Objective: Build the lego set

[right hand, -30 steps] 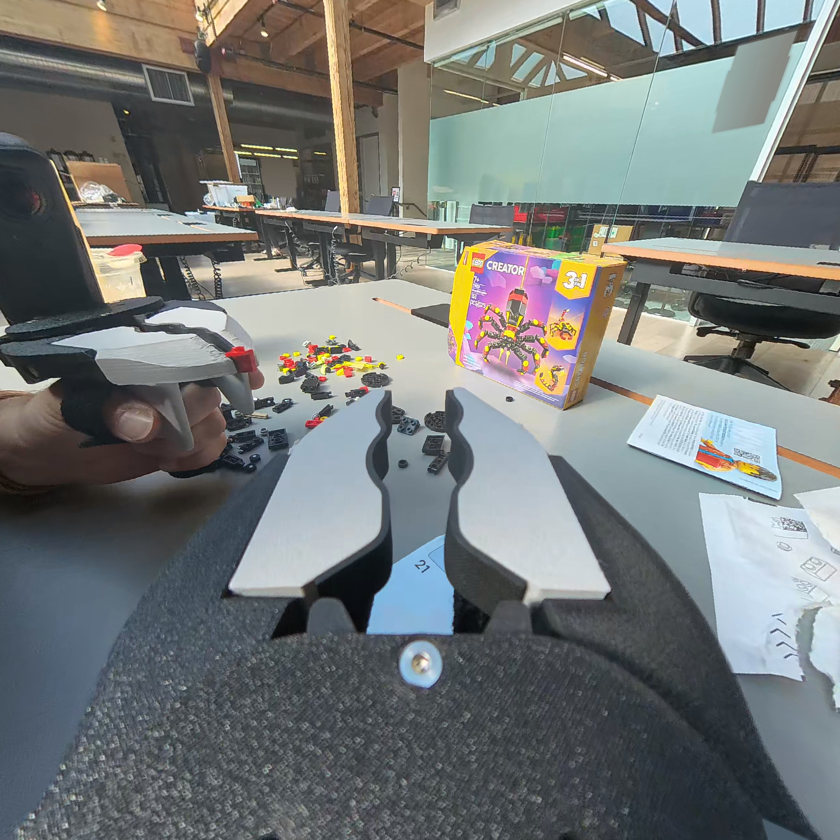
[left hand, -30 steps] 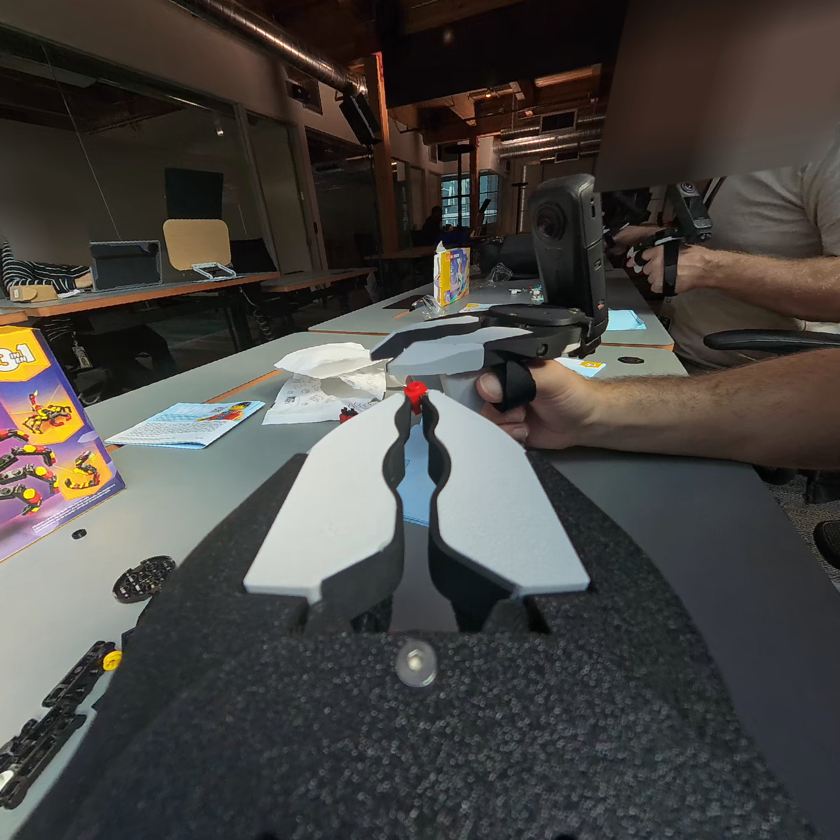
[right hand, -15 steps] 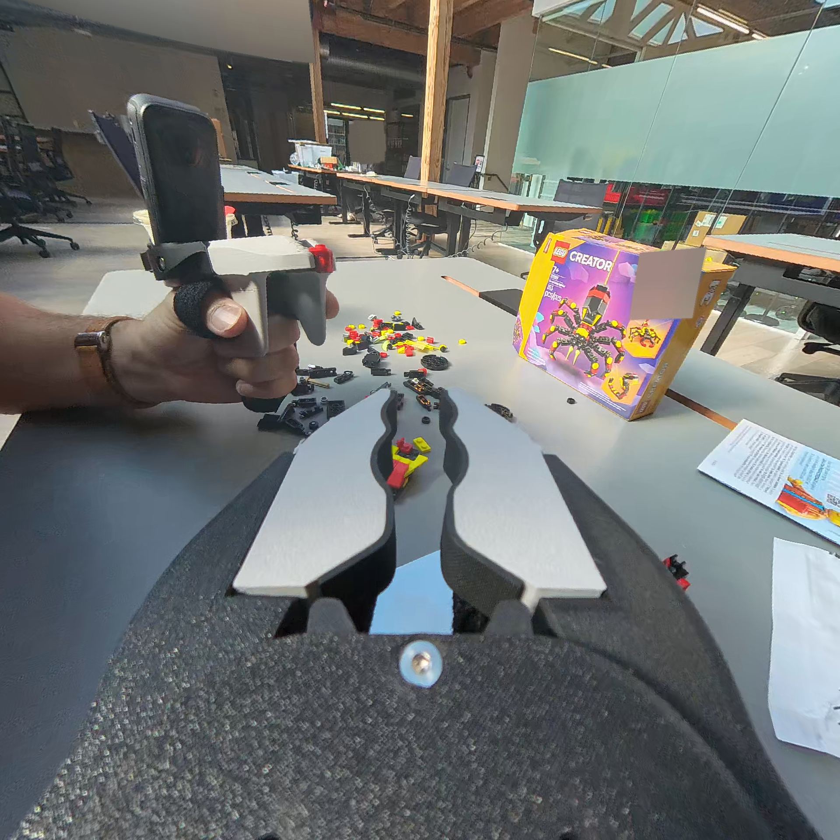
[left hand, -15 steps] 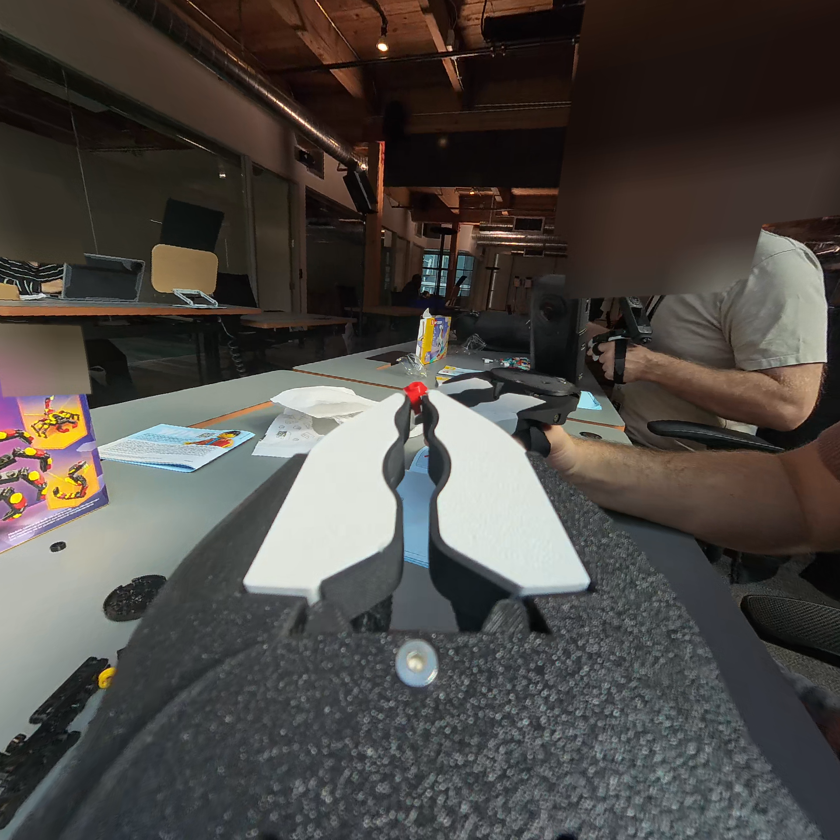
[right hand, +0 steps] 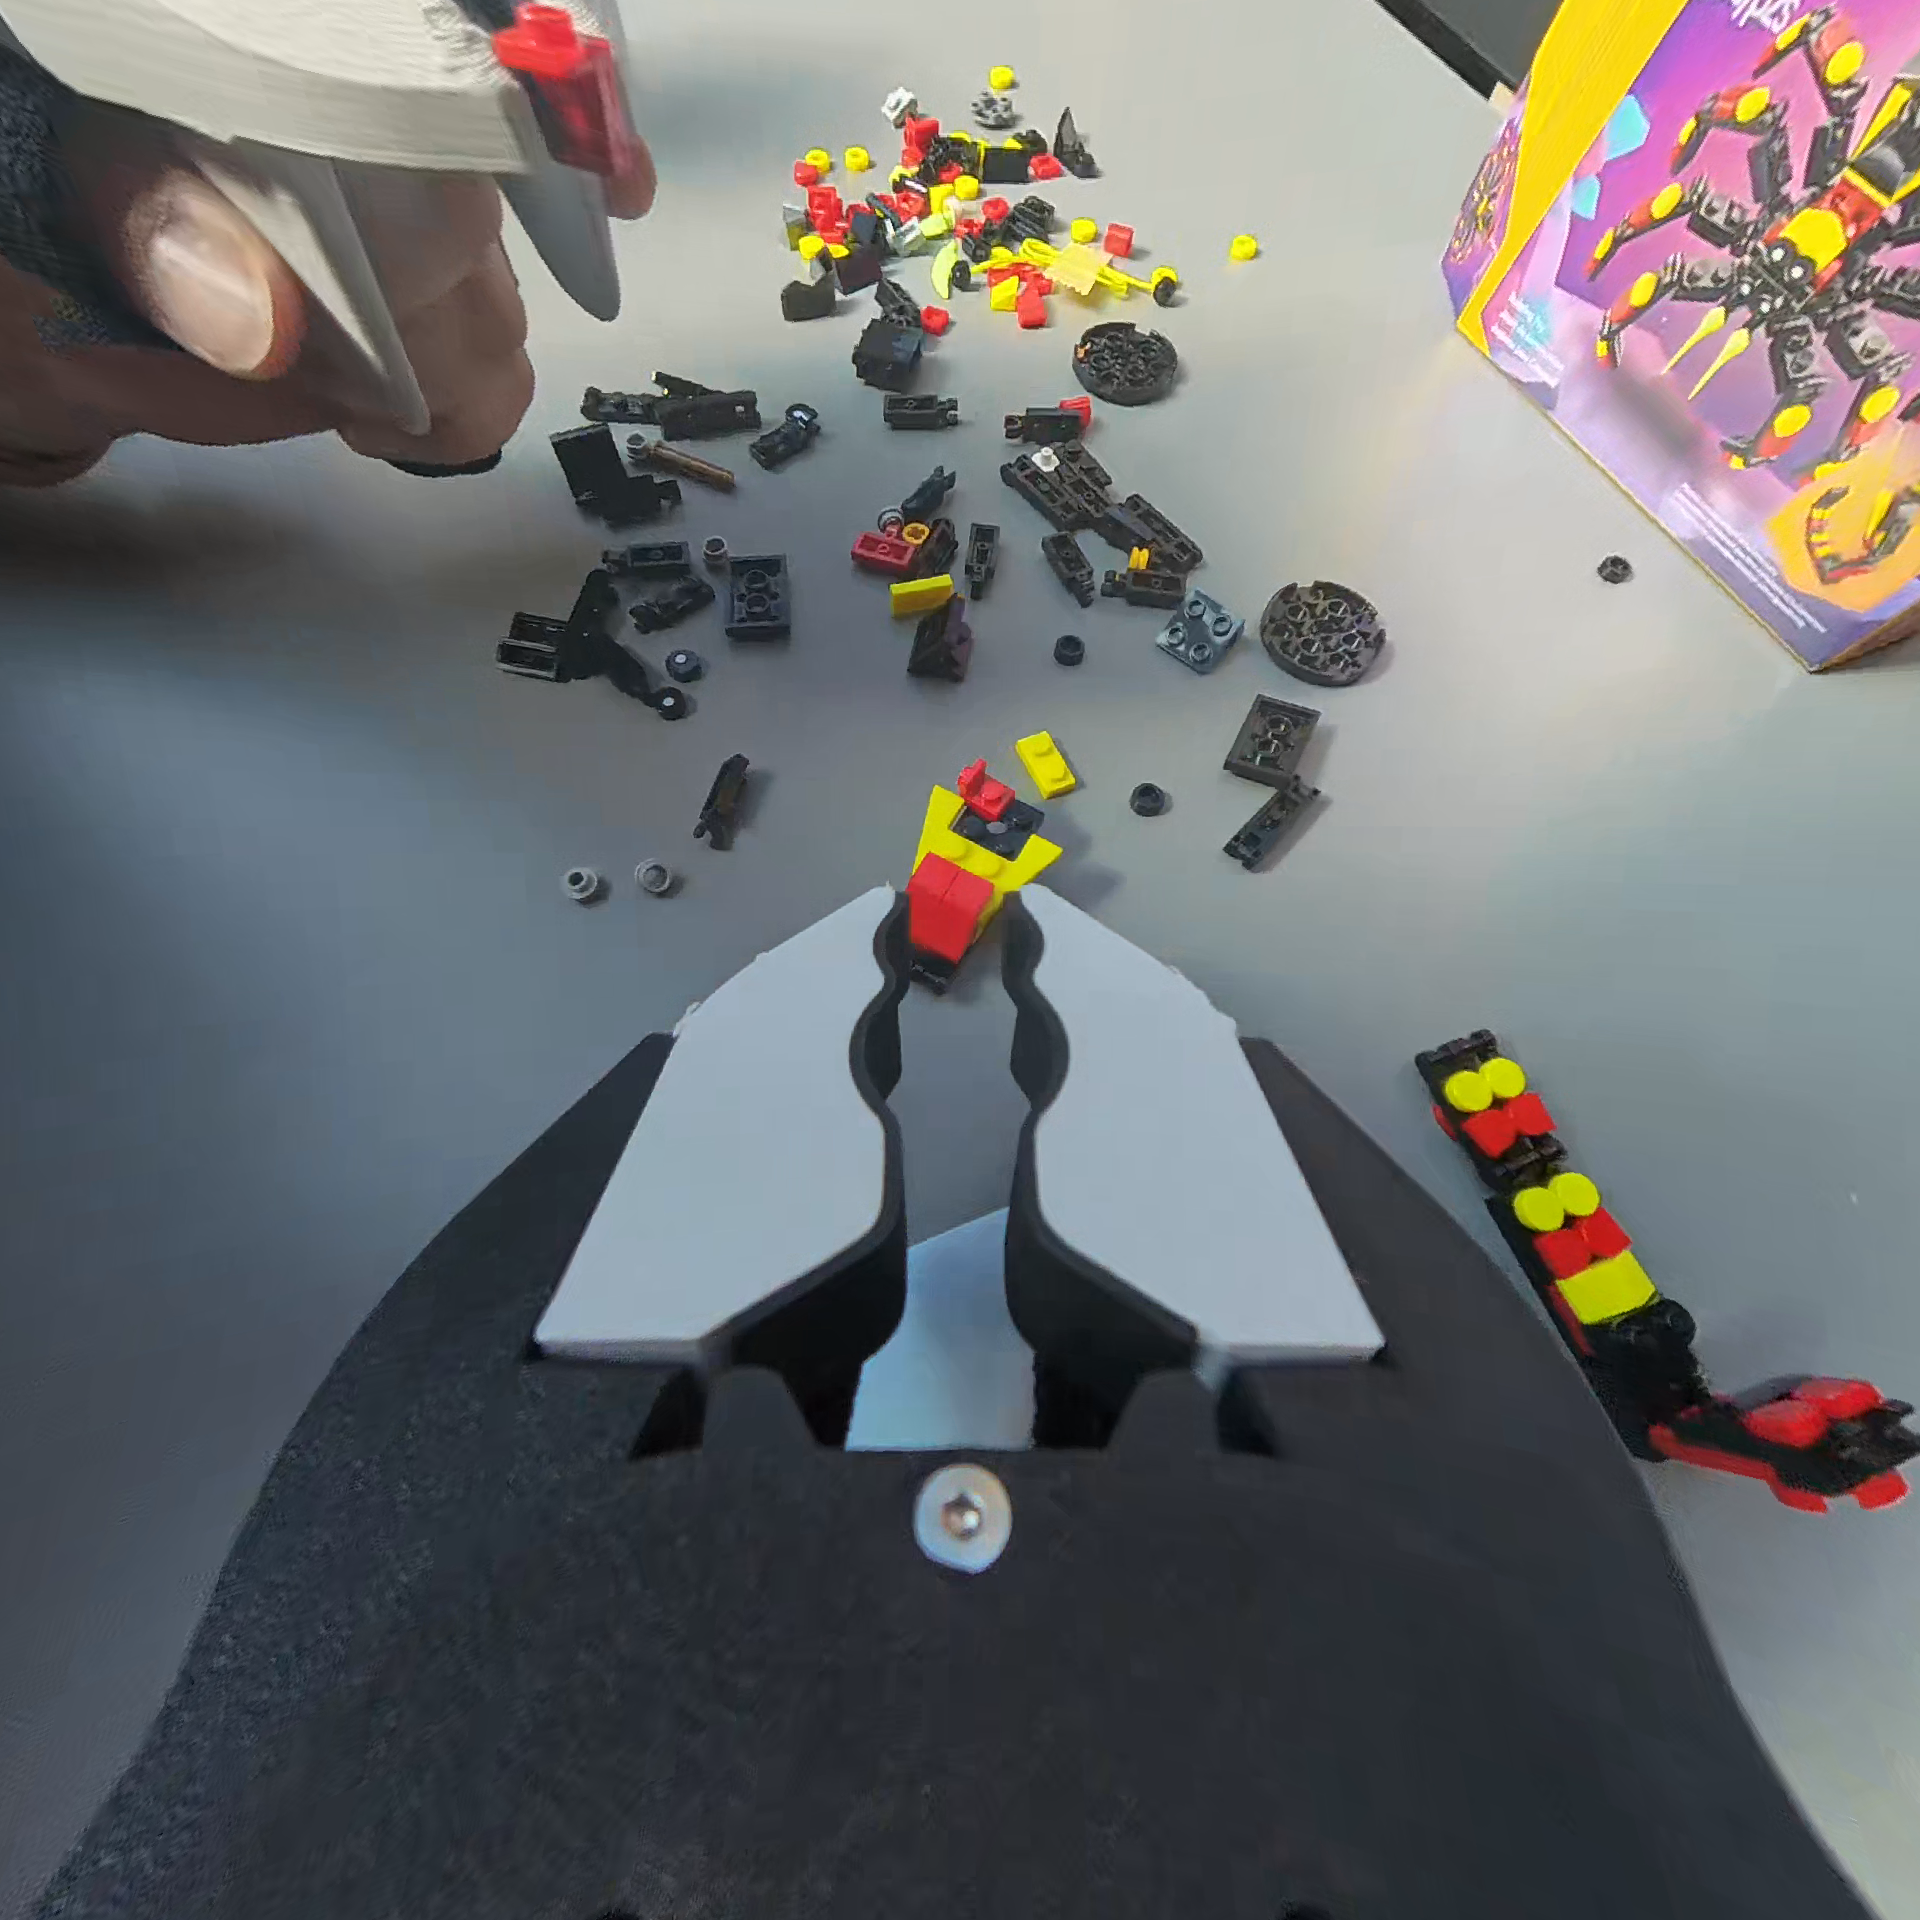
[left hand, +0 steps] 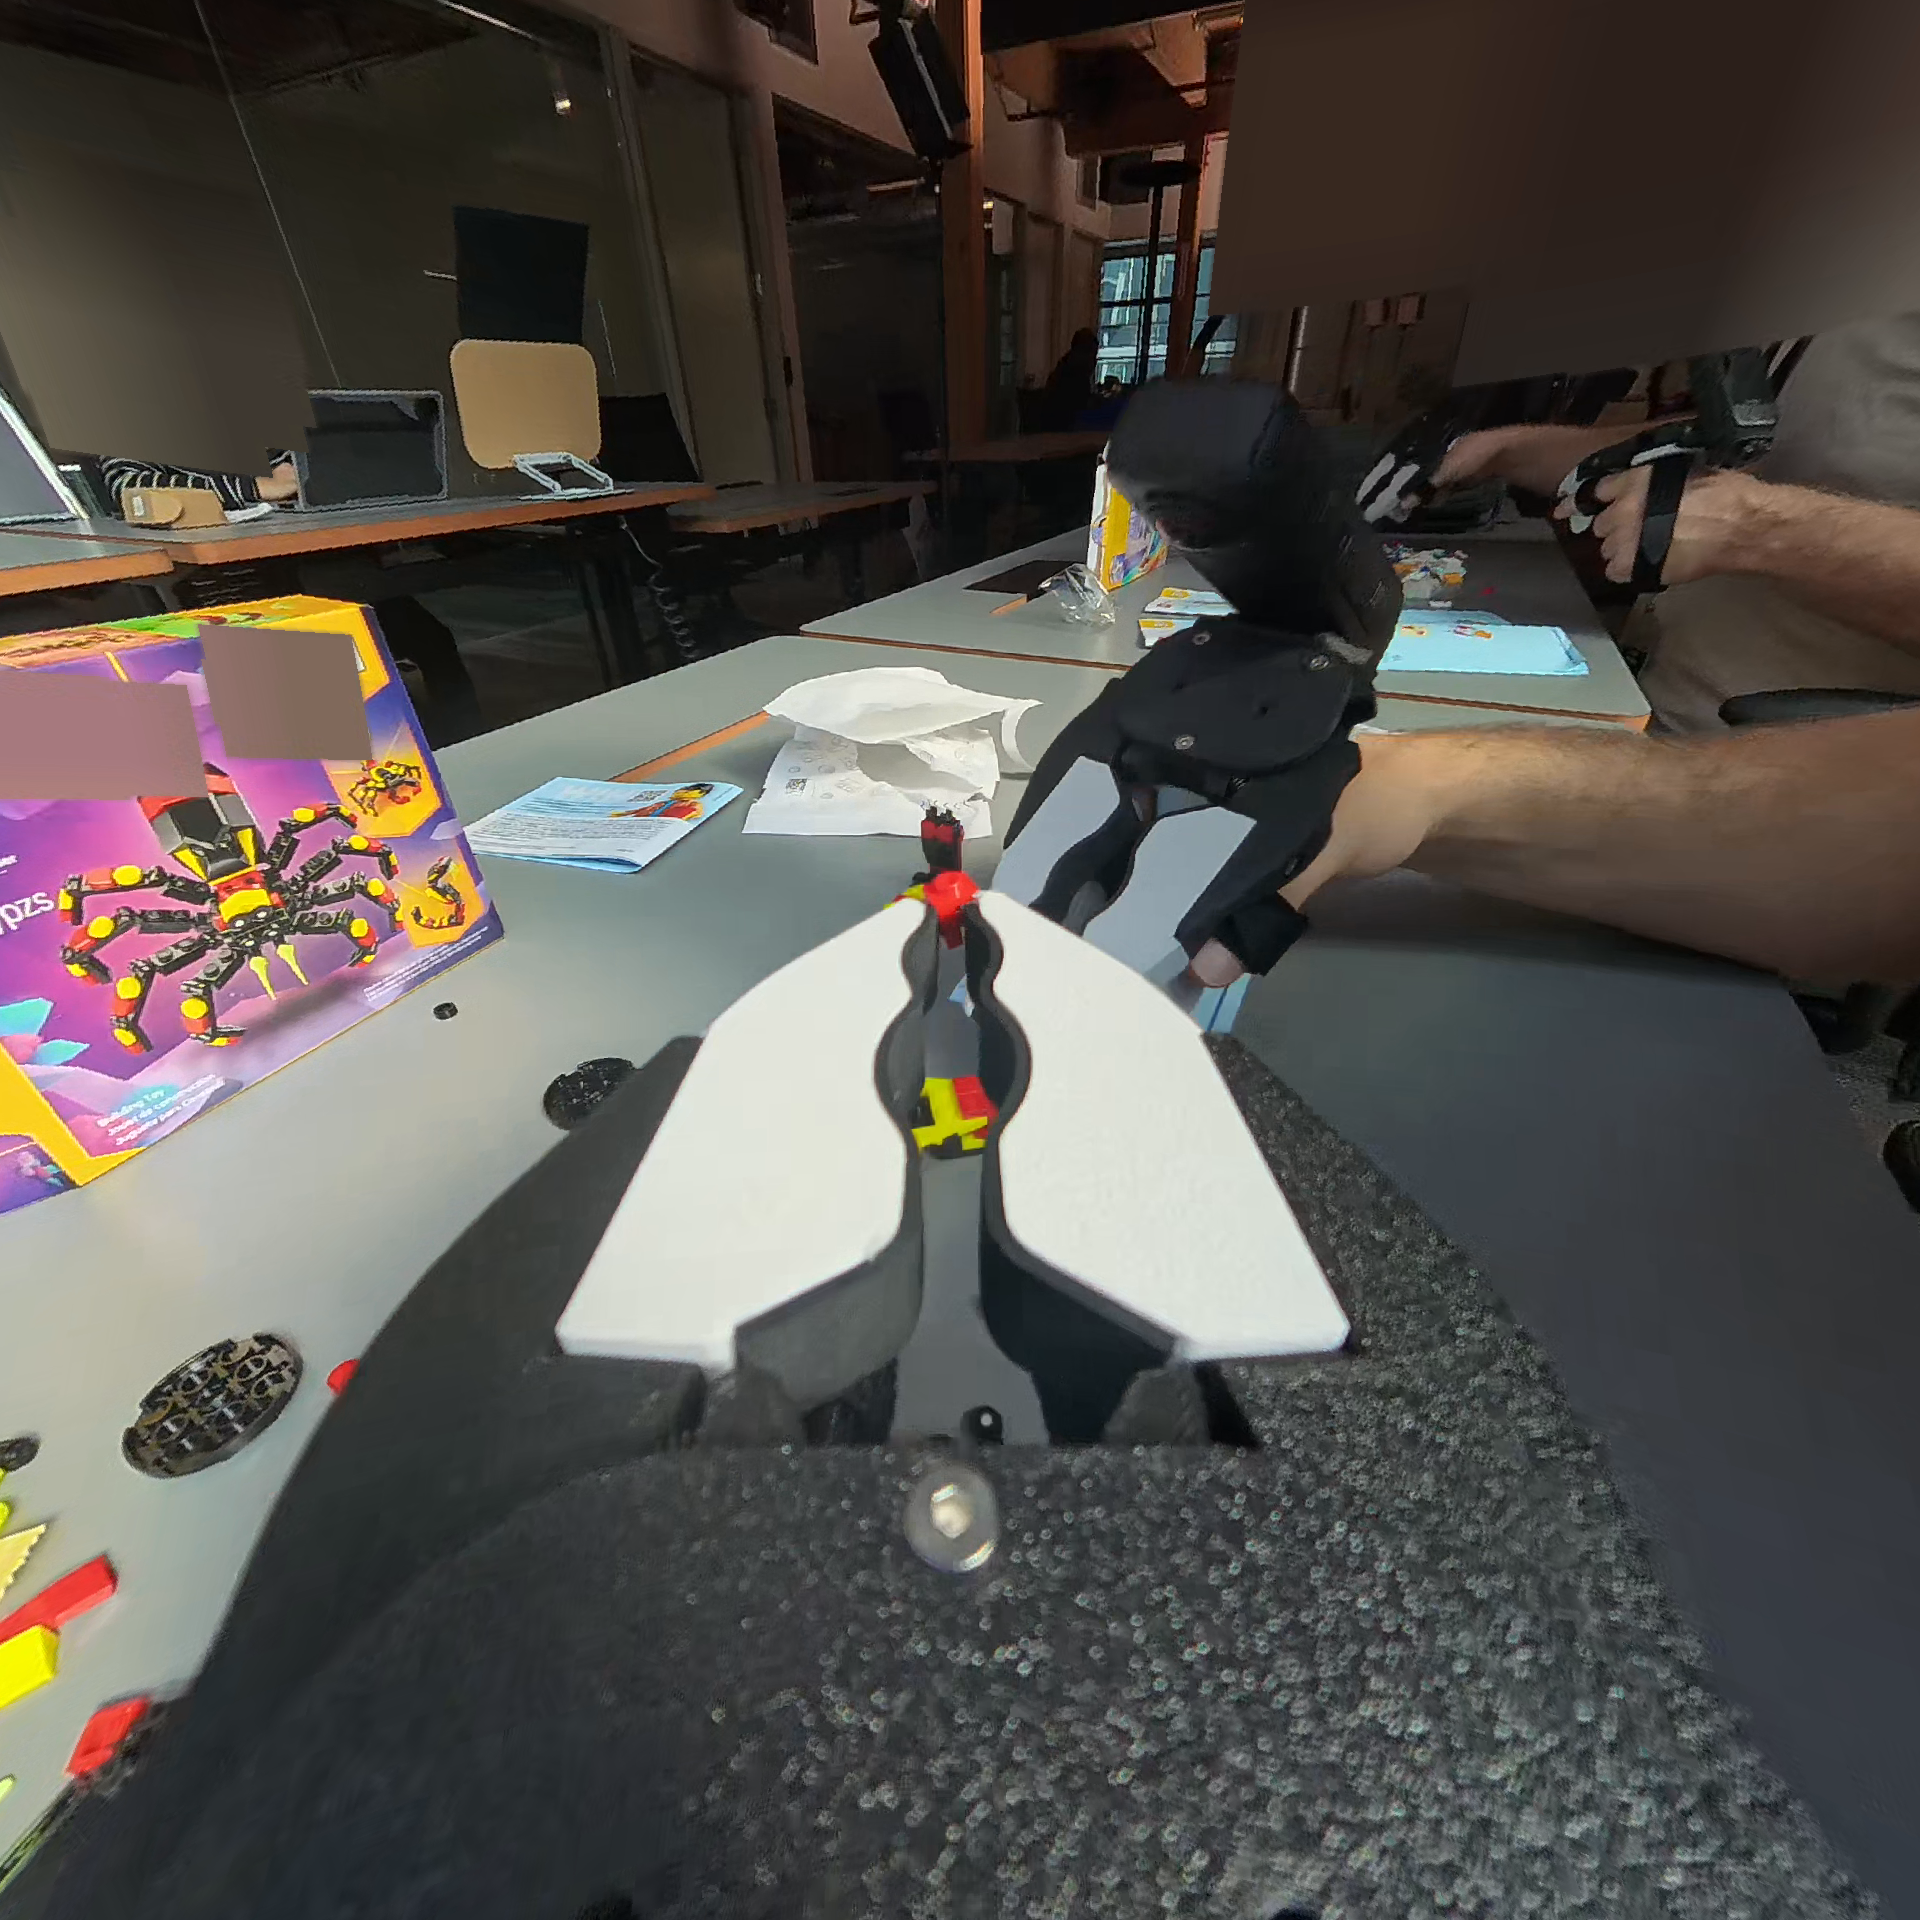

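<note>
On the grey table (right hand: 312,935), the purple set box (right hand: 1714,312) stands far right. The right gripper (right hand: 951,914), parted, straddles a red-yellow-black assembly (right hand: 971,862) near the loose bricks (right hand: 935,416). The left gripper (left hand: 948,906) pinches a small red piece (left hand: 948,894).

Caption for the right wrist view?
Right gripper, open, reaches a small red-yellow-black sub-assembly below scattered loose bricks.

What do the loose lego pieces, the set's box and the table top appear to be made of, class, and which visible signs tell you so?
Loose lego pieces: moulded plastic, glossy; crisp studs and small highlights. Set's box: printed cardboard, likely with a slight sheen; folded edges and a flat printed picture. Table top: smooth grey matte surface, perhaps laminate; its soft, even reflections leave the material open.
</note>
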Action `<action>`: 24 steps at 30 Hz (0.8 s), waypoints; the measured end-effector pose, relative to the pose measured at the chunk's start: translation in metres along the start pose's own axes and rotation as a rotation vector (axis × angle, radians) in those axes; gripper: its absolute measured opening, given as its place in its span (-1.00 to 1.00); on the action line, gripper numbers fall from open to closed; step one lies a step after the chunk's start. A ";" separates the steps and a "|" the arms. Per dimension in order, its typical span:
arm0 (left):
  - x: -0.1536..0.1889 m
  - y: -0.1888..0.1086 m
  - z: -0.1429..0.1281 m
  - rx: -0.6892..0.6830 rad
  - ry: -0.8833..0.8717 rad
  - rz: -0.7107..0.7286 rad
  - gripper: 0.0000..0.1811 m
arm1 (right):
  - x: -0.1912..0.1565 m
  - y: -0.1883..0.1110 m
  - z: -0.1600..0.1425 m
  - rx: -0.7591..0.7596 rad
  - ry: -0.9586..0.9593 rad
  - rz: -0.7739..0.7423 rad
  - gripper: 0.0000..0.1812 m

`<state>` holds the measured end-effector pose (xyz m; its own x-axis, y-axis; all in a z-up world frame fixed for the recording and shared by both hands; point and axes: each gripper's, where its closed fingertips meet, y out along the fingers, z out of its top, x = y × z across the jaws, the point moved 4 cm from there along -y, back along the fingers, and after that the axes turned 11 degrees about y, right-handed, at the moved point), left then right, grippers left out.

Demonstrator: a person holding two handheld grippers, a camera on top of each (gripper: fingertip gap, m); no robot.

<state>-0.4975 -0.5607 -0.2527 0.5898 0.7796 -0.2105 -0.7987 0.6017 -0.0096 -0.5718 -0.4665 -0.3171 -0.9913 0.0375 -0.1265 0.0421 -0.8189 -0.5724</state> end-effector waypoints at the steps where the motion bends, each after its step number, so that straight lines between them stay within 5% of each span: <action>1: -0.003 0.000 -0.005 -0.037 0.012 0.016 -0.95 | 0.000 0.004 0.000 -0.046 0.050 -0.002 -0.75; 6: -0.001 0.003 -0.008 -0.053 0.000 -0.014 -0.95 | -0.003 0.024 -0.008 -0.174 0.129 -0.079 -0.56; 14: 0.005 0.006 -0.013 -0.076 -0.066 -0.101 -0.95 | -0.005 0.030 -0.008 -0.193 0.043 -0.121 -0.77; 20: 0.028 0.020 0.001 -0.006 -0.222 -0.357 -0.95 | -0.040 -0.048 0.000 0.116 -0.242 -0.111 -0.78; 24: 0.054 0.037 0.013 0.046 -0.286 -0.581 -0.95 | -0.062 -0.092 -0.011 0.167 -0.427 -0.226 -0.78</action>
<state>-0.4943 -0.4942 -0.2516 0.9380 0.3362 0.0849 -0.3374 0.9414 -0.0001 -0.5126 -0.3871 -0.2655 -0.9374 0.0152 0.3480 -0.1651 -0.8990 -0.4056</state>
